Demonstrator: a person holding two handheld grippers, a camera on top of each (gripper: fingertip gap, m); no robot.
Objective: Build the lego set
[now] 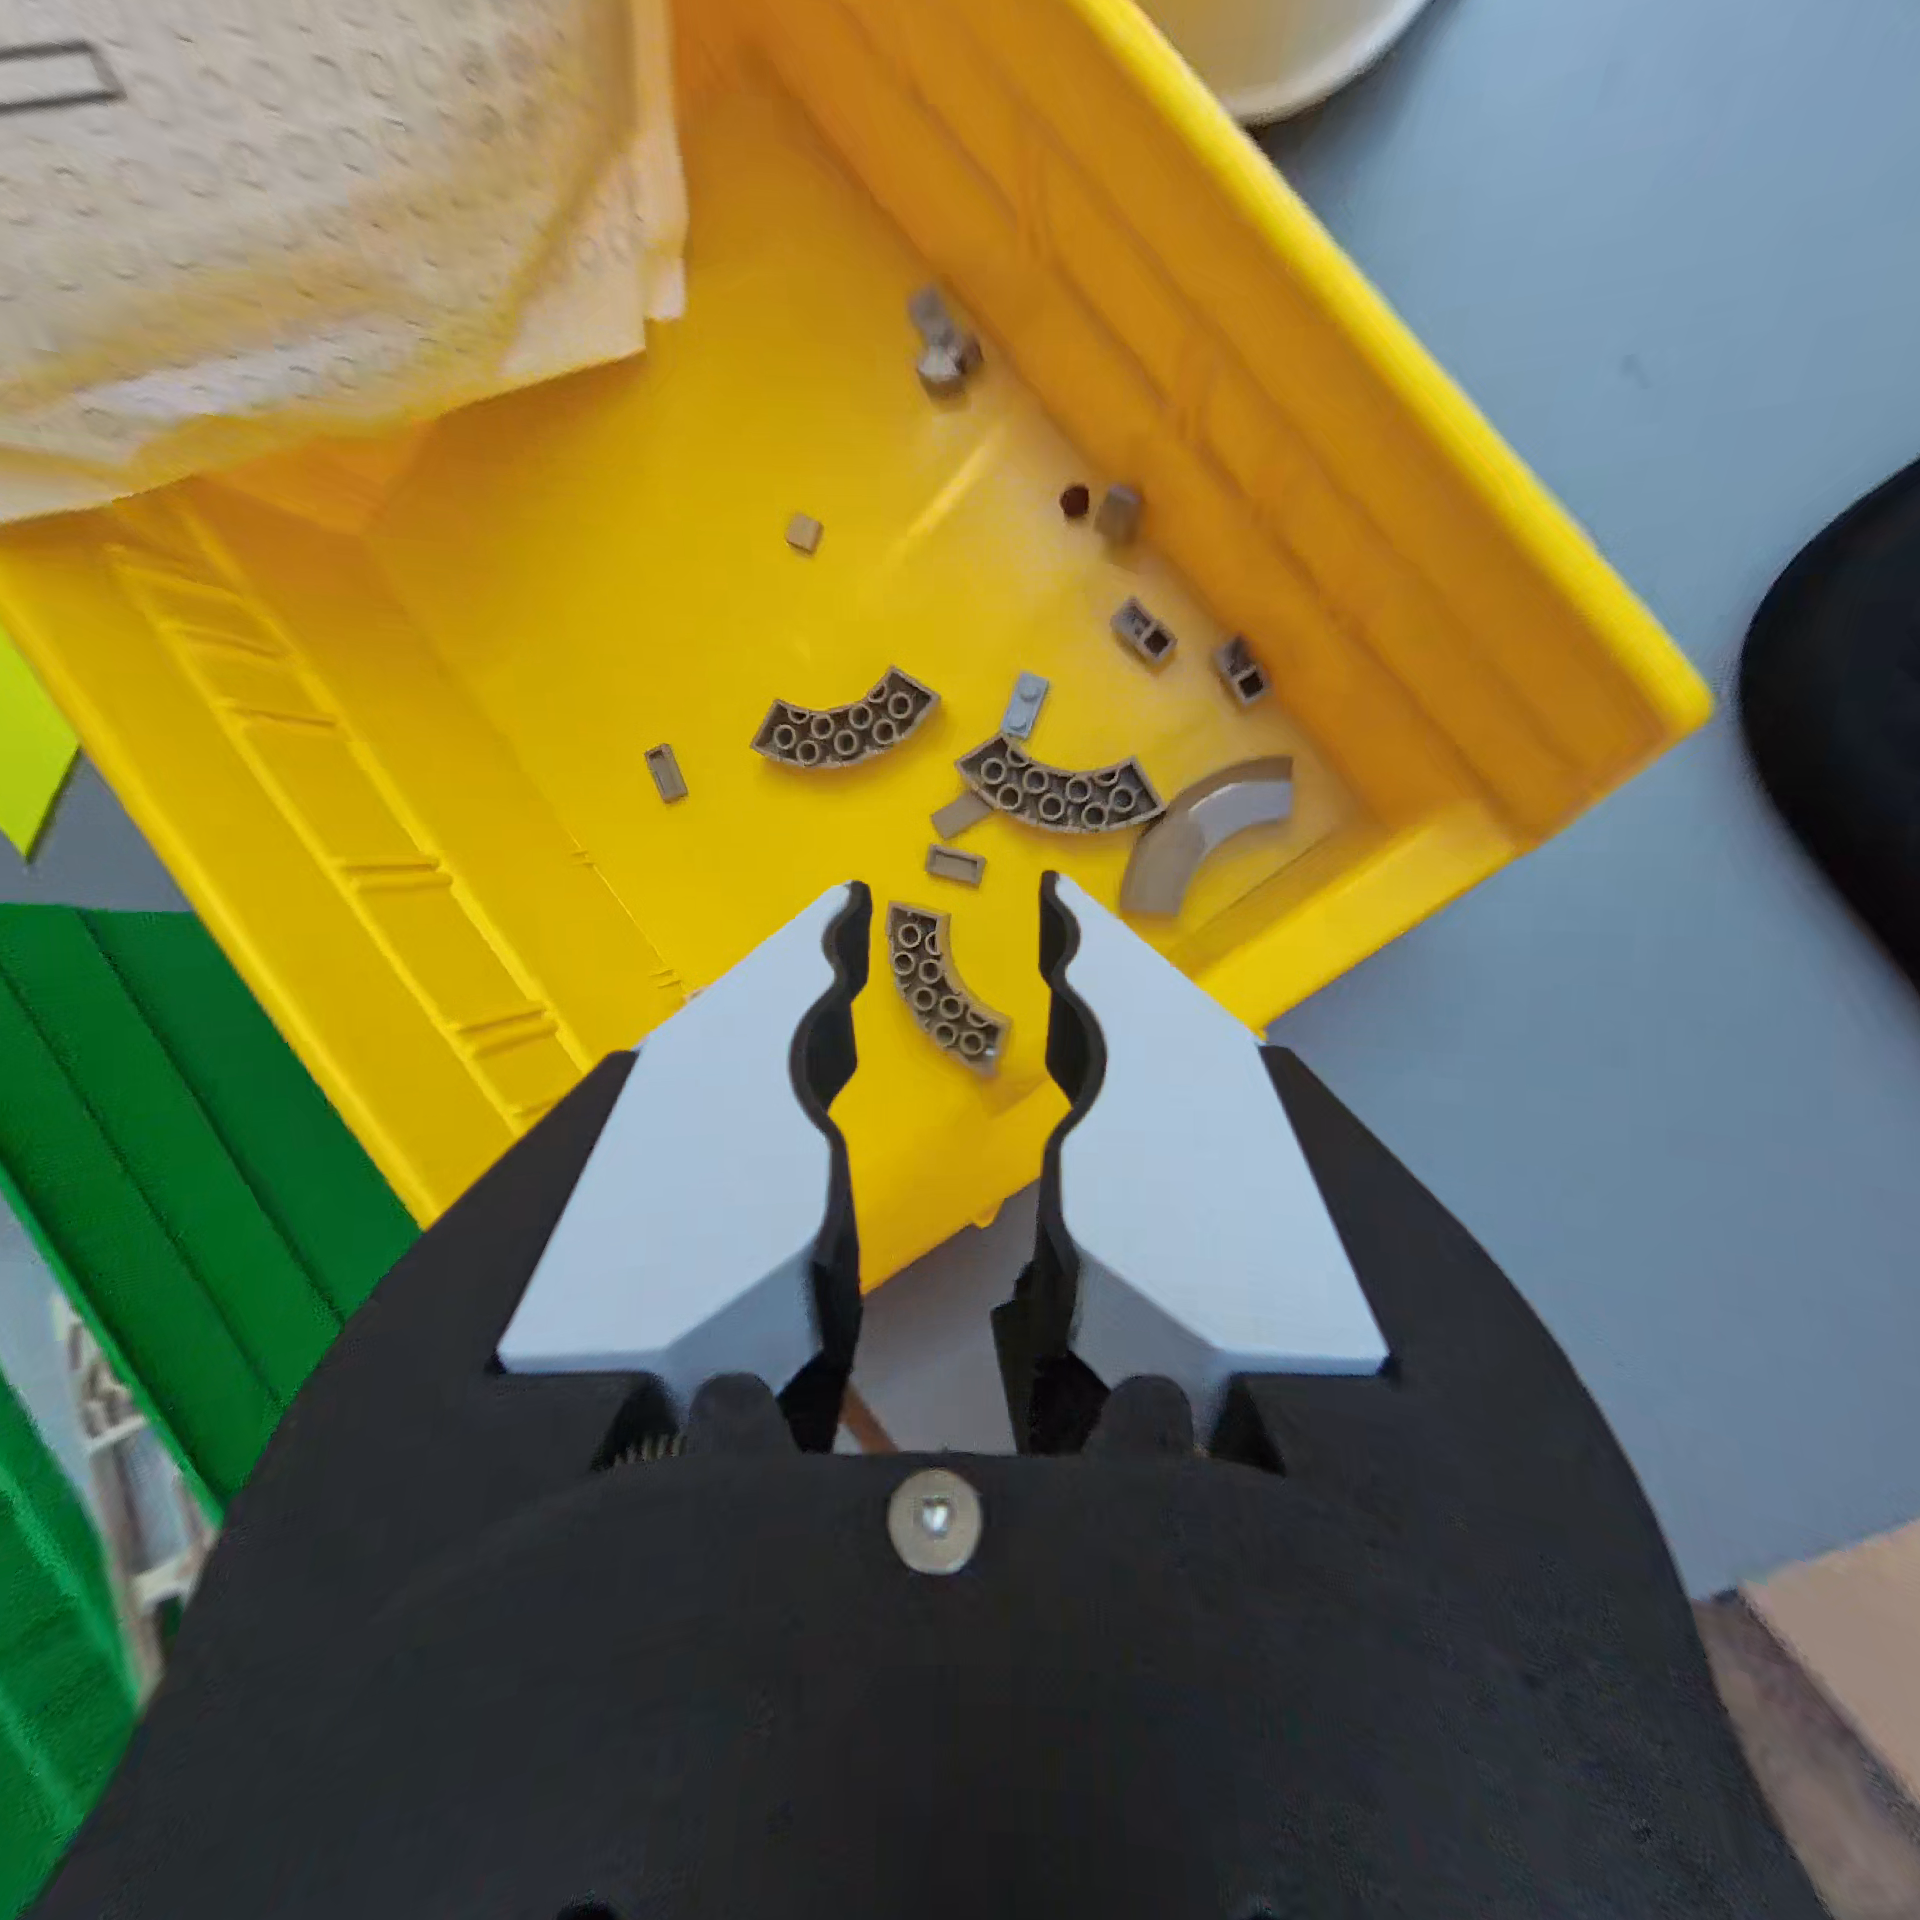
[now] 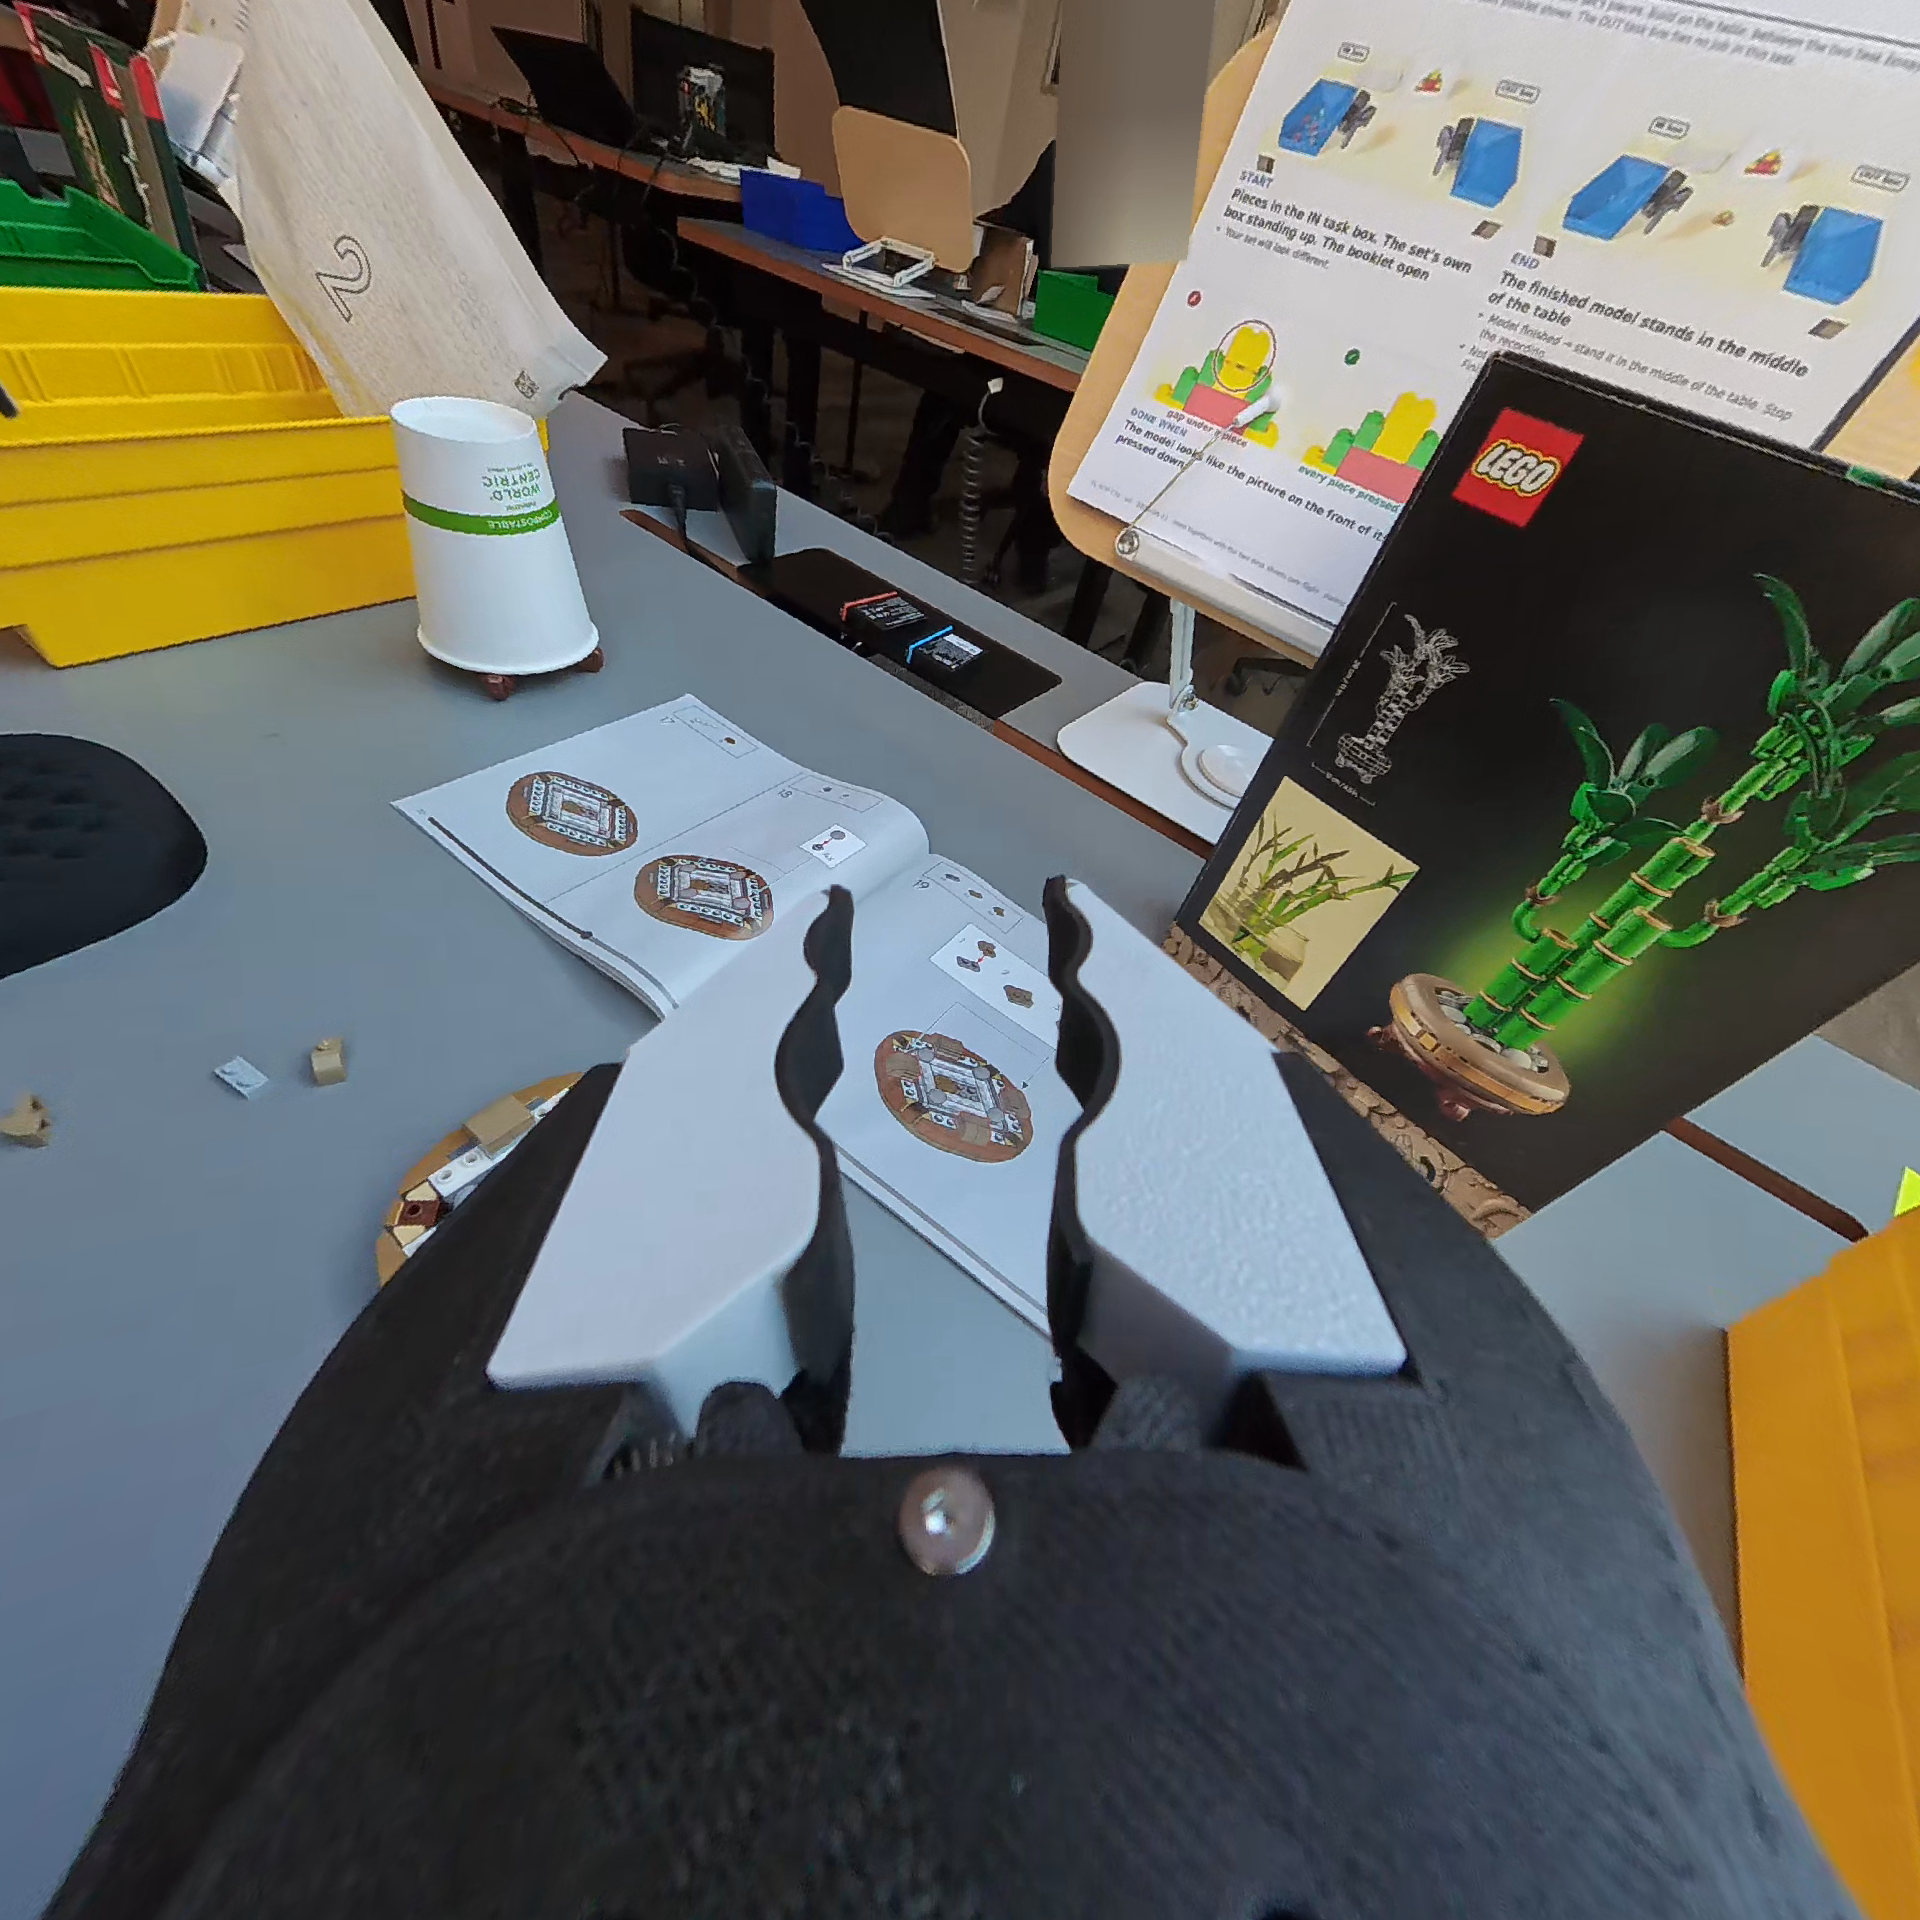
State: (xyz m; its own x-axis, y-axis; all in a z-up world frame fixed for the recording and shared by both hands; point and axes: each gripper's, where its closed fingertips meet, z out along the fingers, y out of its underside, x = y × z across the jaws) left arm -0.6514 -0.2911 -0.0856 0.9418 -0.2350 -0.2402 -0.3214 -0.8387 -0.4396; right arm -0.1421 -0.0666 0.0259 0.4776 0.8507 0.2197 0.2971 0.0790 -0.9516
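Observation:
In the left wrist view, my left gripper [image 1: 951, 899] is open above a yellow bin [image 1: 1455, 436]. A tan curved brick [image 1: 940, 982] lies studs-down on the bin floor, seen between the jaws. Two more curved bricks [image 1: 844, 719] [image 1: 1055, 784], a smooth grey arch [image 1: 1210, 826] and several small grey pieces [image 1: 1143, 631] lie further in. In the right wrist view, my right gripper [image 2: 945, 904] is open and empty above the open instruction booklet [image 2: 665, 831]. The round brown partly built base [image 2: 457, 1169] sits on the table, half hidden by the gripper's left side.
Small loose pieces [image 2: 327, 1062] lie on the grey table left of the base. An upside-down white paper cup [image 2: 494, 540], stacked yellow bins [image 2: 156, 468], the set's box [image 2: 1621, 790] and an instruction sheet stand [image 2: 1507, 270] surround the booklet. Green bins [image 1: 156, 1143] and paper bags [image 1: 312, 208] border the yellow bin.

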